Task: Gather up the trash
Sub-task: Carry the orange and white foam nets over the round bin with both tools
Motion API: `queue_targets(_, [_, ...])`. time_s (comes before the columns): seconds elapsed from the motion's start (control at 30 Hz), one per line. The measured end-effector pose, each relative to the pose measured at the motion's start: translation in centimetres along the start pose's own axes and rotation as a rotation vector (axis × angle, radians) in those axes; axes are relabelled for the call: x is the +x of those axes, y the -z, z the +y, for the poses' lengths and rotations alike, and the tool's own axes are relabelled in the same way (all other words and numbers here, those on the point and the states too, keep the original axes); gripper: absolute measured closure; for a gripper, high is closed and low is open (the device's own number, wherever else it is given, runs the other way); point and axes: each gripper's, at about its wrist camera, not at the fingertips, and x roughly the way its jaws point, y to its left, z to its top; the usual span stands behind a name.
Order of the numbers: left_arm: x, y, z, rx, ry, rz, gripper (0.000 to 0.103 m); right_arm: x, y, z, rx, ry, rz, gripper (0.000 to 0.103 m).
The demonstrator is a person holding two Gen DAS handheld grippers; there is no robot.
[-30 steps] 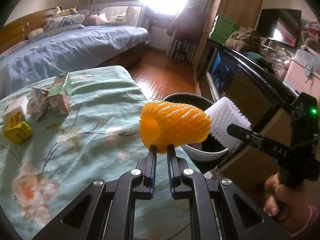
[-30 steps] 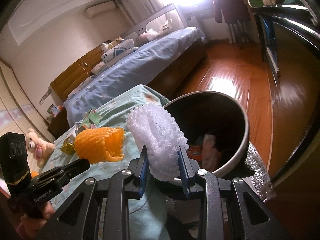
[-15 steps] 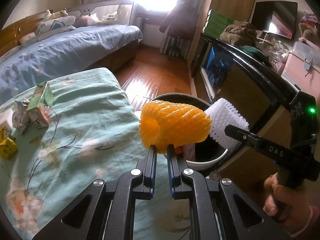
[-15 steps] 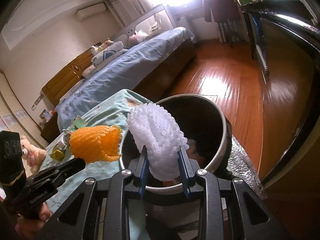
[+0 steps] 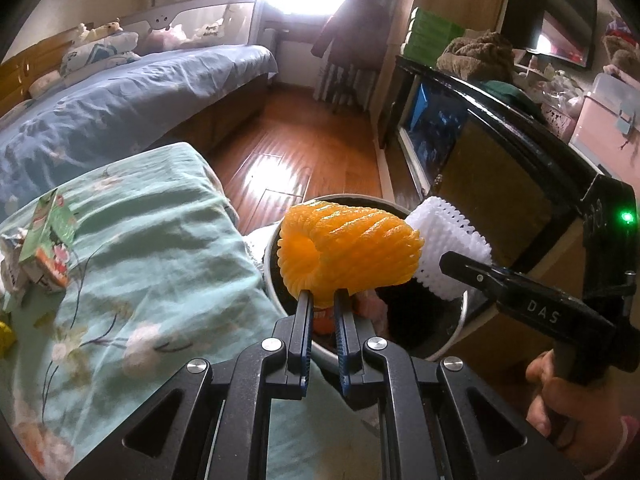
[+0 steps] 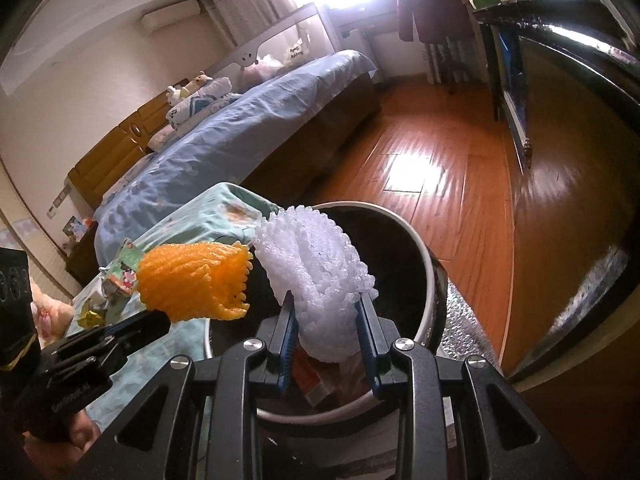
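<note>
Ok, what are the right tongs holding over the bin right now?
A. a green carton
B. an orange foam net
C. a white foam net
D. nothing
C: the right tongs are clamped on the white net above the bin, while the orange net sits in the left tongs.

2 foam nets (image 5: 352, 252) (image 6: 316, 280) hang side by side above the bin (image 6: 430, 280); cartons (image 5: 48, 248) lie left on the bedspread (image 5: 160, 248).
</note>
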Motion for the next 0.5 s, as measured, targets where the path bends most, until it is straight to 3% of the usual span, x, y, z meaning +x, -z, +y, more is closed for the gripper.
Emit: queue_targets(0.5, [2.4, -1.2, -0.5, -0.001, -0.003, 0.036, 0.094, 1.5, -0.8, -1.4, 0.017, 0.024, 0.024, 0.072])
